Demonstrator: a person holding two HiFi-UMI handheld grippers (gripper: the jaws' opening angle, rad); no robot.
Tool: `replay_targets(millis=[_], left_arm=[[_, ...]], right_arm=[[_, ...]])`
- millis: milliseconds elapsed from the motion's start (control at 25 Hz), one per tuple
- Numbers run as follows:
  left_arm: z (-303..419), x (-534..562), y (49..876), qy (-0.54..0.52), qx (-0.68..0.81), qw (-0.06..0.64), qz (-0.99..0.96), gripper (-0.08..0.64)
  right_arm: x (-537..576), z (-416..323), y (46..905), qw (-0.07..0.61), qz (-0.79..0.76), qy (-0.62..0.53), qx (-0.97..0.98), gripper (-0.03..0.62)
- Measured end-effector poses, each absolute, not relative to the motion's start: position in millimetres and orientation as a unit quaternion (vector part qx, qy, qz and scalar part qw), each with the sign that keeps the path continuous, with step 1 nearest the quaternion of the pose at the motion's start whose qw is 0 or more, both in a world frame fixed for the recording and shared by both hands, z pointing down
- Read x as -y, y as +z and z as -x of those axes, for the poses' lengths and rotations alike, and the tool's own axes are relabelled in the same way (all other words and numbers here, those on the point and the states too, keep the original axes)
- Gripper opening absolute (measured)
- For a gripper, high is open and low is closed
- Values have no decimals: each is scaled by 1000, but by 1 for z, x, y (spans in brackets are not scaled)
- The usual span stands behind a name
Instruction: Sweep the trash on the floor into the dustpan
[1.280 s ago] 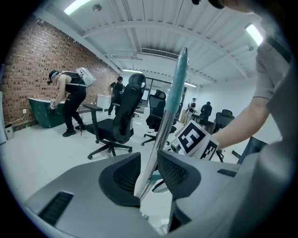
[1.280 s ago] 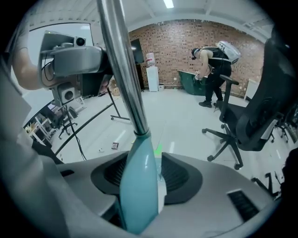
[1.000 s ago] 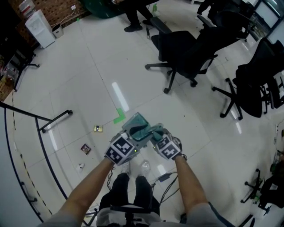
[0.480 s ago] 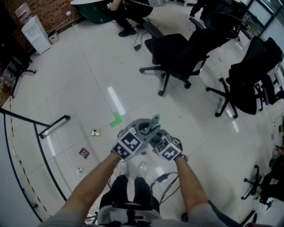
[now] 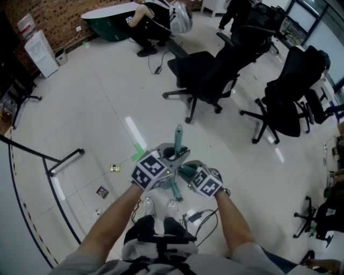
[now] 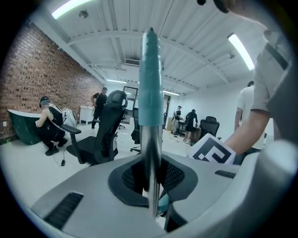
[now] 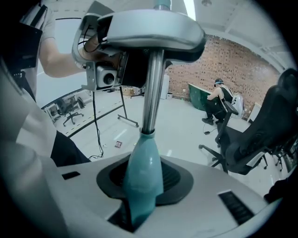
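A long tool with a teal grip [image 5: 178, 135] on a metal shaft stands nearly upright between my hands. My left gripper [image 5: 170, 157] [image 6: 151, 186] is shut on the metal shaft [image 6: 150, 153]; its jaws have just been closing on it. Just below, my right gripper [image 5: 183, 171] [image 7: 142, 188] is shut on the tool's teal tapered socket [image 7: 143, 167]. In the right gripper view the shaft [image 7: 151, 88] runs up into the left gripper. The tool's lower end is hidden under my hands. Small bits of trash [image 5: 114, 168] [image 5: 102, 190] lie on the white floor to the left.
Black office chairs [image 5: 207, 67] [image 5: 290, 105] stand ahead and to the right. A black floor stand's bar [image 5: 64, 158] runs along the left. Green tape [image 5: 138, 154] marks the floor. A cable [image 5: 200, 216] lies by my feet. A person [image 5: 156, 16] crouches at the far back.
Both grippers have risen together with the tool. The teal head that lay ahead of the hands is out of sight, and the handle now points up between the marker cubes.
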State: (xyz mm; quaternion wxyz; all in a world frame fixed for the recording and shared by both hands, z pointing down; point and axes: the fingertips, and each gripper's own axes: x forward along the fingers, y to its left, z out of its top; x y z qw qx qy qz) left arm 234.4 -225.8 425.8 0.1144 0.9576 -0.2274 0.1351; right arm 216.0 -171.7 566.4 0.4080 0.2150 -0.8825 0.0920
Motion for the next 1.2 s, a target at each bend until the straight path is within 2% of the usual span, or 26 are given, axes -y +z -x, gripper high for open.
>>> replay_targets(millis=[120, 280, 760, 1200], left_arm=[[-195, 249, 407, 109, 272, 134, -947, 38], [-175, 257, 385, 106, 281, 119, -946, 37], [-114, 266, 372, 135, 352, 47, -925, 41], [-95, 263, 386, 125, 386, 57, -912, 41]], right_arm=[[158, -239, 564, 391, -234, 125, 881, 100], [154, -255, 551, 373, -262, 142, 878, 101], [168, -270, 497, 373, -324, 103, 863, 103], [195, -260, 434, 353, -377, 69, 854, 103]])
